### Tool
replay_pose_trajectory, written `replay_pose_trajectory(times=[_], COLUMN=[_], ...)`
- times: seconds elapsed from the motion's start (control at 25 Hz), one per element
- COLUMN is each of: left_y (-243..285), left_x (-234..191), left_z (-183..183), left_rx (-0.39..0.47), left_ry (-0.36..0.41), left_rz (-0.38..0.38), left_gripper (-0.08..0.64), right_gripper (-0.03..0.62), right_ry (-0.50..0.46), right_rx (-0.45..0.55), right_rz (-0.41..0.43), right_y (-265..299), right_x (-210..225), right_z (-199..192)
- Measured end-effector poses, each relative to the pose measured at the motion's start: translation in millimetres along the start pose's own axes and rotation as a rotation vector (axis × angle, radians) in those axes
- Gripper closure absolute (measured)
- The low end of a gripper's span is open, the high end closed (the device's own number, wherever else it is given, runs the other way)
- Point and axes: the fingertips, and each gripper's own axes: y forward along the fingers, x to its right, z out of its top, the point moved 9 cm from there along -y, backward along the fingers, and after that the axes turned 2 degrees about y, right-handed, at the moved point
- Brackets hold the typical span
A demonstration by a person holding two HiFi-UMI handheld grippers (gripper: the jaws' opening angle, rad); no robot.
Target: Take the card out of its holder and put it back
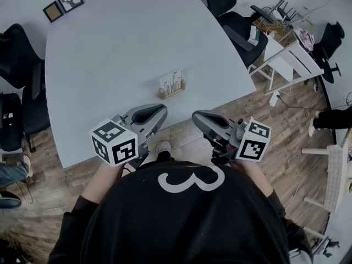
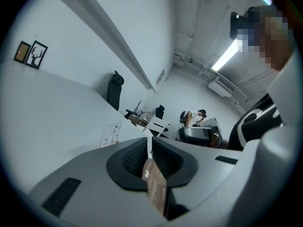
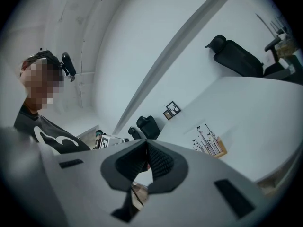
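A white card with thin dark drawings (image 1: 171, 81) stands upright in a small wooden holder (image 1: 171, 92) near the front edge of the white table (image 1: 110, 54). Both grippers hang over the floor in front of that edge, short of the card. The left gripper (image 1: 158, 111) is to the card's near left, its jaws shut with nothing between them. The right gripper (image 1: 198, 117) is to the near right, also shut and empty. In the left gripper view the card (image 2: 111, 135) shows beyond the closed jaws (image 2: 150, 145). In the right gripper view the card in its holder (image 3: 209, 141) stands right of the closed jaws (image 3: 146, 148).
Two small framed pictures (image 1: 63, 3) lie at the table's far left corner. Black office chairs (image 1: 22, 87) stand to the left and another (image 1: 236, 21) at the back right. A white side table (image 1: 291, 59) with clutter stands on the wooden floor (image 1: 286, 125) to the right.
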Motion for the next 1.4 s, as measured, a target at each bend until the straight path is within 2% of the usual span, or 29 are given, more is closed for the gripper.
replay_pose_trajectory(times=[0.28,0.48,0.8,1.2,1.4], left_y=[18,30,57,79,87], left_x=[-37,-69,-109,-122,-126], left_z=[8,2,-14,-17,-19], left_rx=[-0.085,-0.147,-0.252,-0.241,-0.246], left_ry=[0.090,0.108,0.166,0.171,0.171], left_rz=[0.033,0.072,0.064,-0.021,-0.027], left_gripper=[0.451,0.448,0.448,0.449,0.478], right_gripper=[0.581,0.581,0.582,0.583,0.582], right_ry=[0.019,0.040,0.069,0.102,0.113], right_rx=[0.014,0.024,0.029,0.047,0.049], right_rz=[-0.033,-0.050,-0.074,-0.105,-0.110], right_y=[6,12,24,29,30], right_x=[19,34,53,70,73], right_z=[10,13,19,17,14])
